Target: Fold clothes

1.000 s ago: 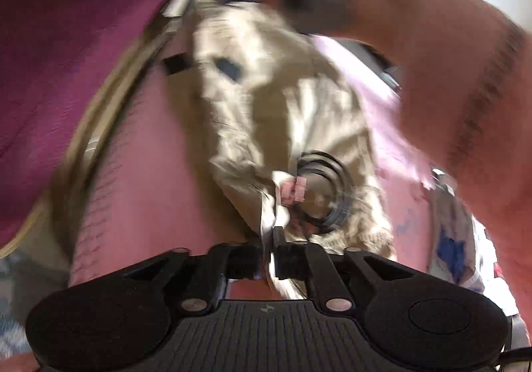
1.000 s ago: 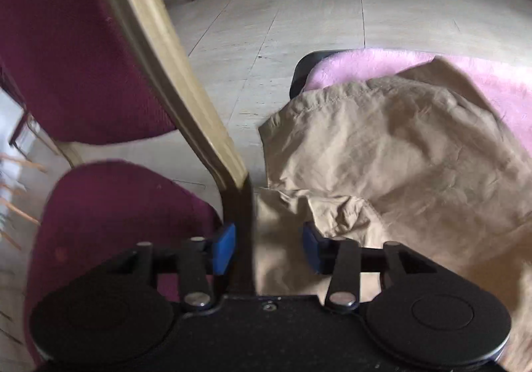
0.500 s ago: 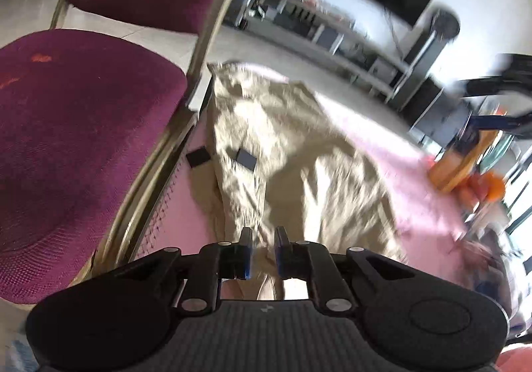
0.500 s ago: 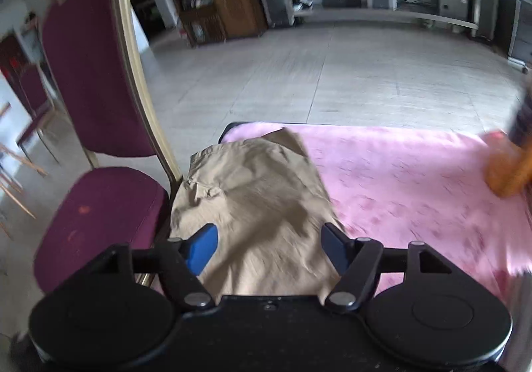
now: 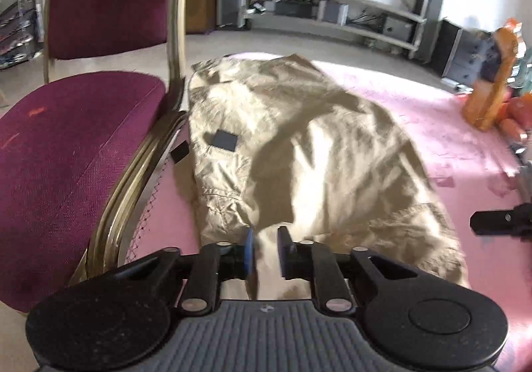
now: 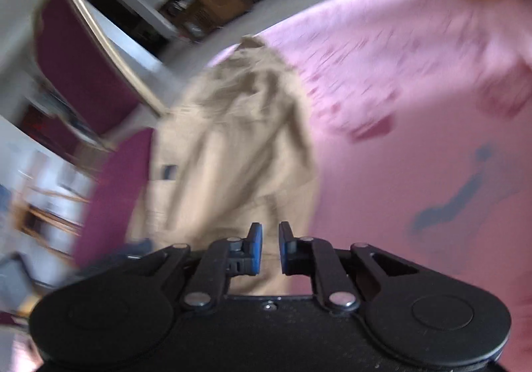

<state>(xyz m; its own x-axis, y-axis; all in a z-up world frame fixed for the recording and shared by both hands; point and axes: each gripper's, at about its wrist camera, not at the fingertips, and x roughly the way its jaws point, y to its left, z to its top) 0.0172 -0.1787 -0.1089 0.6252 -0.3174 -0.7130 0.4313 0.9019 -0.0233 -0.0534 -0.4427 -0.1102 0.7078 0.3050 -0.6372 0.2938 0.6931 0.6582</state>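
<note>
- Far left in my left wrist view stands a maroon padded chair (image 5: 76,152) with a brass-coloured frame, its seat edge touching the pink cloth-covered surface (image 5: 442,125). My right wrist view shows the same chair (image 6: 76,72) only as a tilted blur.
- The khaki garment (image 5: 299,145) lies spread and wrinkled on the pink cloth, just beside the chair, running from the far edge toward me. A dark rectangular patch (image 5: 224,140) on it shows sharply from the left; from the right the garment (image 6: 232,145) is smeared and the patch is barely a dark spot.
- My left gripper (image 5: 264,250) sits over the near hem of the garment, with a narrow gap between the jaws. I cannot tell whether fabric is caught between them.
- My right gripper (image 6: 269,247) is likewise nearly pressed together, a slim gap left, above the garment's near end; whether it pinches cloth is unclear.
- Only the left view shows the far TV shelf (image 5: 332,2) and, at right, an orange object (image 5: 488,86) on the cloth.
- Only the right view shows a blue mark (image 6: 459,192) on the pink cloth (image 6: 415,105) to the right.
</note>
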